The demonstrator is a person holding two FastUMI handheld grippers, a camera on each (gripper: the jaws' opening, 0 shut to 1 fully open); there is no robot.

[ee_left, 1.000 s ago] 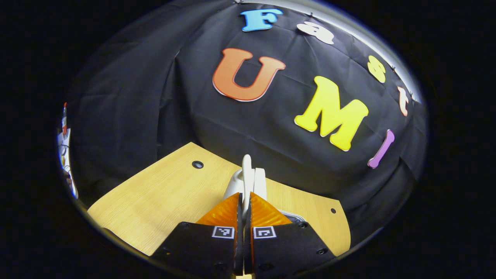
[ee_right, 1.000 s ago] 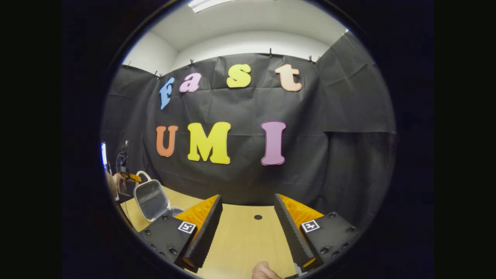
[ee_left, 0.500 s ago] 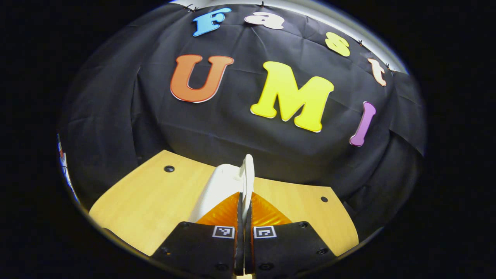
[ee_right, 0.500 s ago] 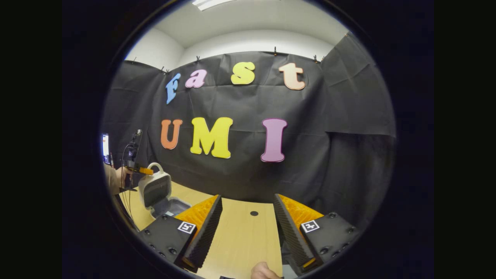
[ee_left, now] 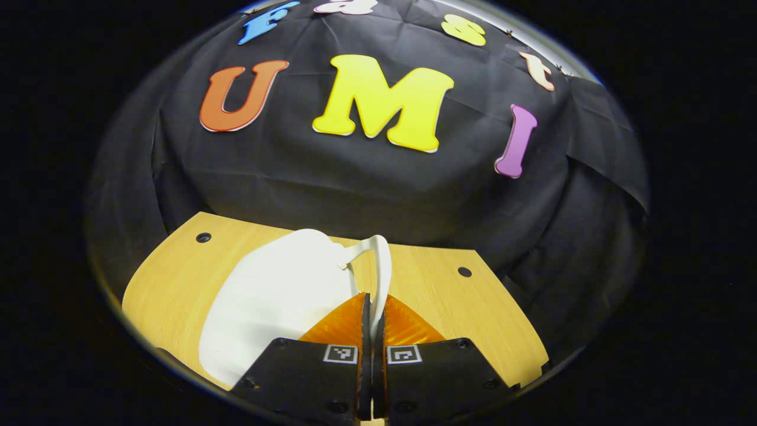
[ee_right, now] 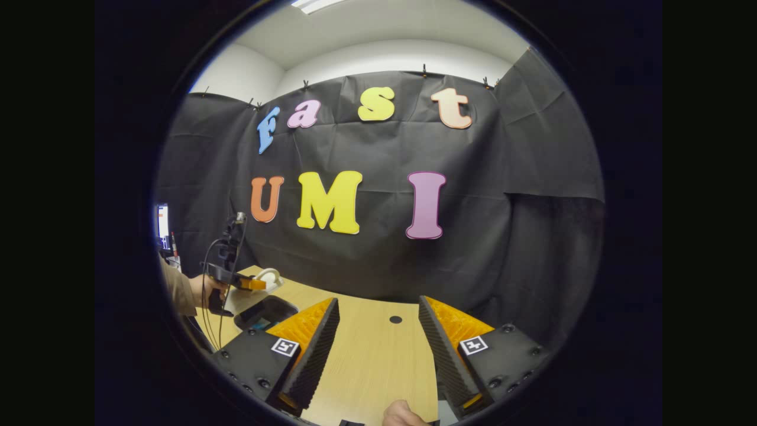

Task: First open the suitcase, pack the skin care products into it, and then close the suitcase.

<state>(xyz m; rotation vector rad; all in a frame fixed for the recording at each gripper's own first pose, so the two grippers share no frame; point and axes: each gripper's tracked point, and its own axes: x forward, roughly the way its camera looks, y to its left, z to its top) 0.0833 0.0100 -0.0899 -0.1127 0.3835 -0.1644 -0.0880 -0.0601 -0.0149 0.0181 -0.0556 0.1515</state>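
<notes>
While the left gripper [ee_left: 372, 319] is pinching the suitcase handle [ee_left: 383, 266], lid [ee_left: 278, 296] nearly down, closing is finishing; right gripper [ee_right: 378, 349] fingers are idling spread.

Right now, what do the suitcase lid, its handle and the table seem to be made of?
Lid: probably hard plastic, matte white, smooth and moulded in one rounded shell.
Handle: seemingly the same white plastic, a thin rigid loop; the left gripper is shut on it.
Table: light wood or wood-look laminate, with visible grain lines.
</notes>
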